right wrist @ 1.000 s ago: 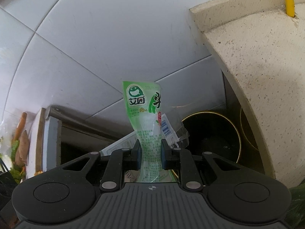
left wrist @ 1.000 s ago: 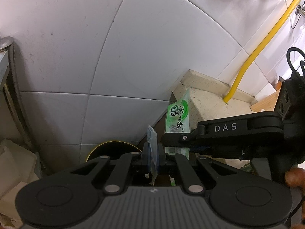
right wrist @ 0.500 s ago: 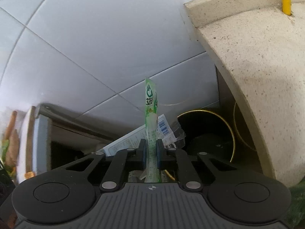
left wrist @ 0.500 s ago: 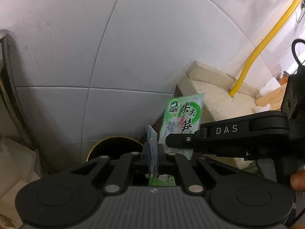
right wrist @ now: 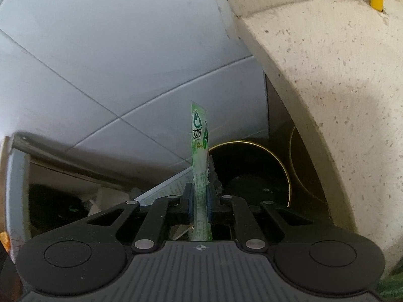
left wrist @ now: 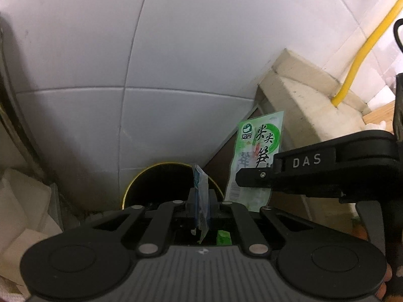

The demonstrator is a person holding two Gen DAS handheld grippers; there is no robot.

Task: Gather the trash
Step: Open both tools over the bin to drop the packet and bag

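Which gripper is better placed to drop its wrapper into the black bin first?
Left, probably. The left gripper, shut on the blue wrapper, lines up with the black bin; the right gripper holds the green packet left of it.

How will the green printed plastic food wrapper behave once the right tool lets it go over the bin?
The green printed plastic food wrapper looks thin and light, squeezed flat in the right tool, so it will probably flutter, not drop straight. It stands upright unaided, so slightly stiff. The glossy film may cling to a pad before falling into the gold-rimmed black bin.
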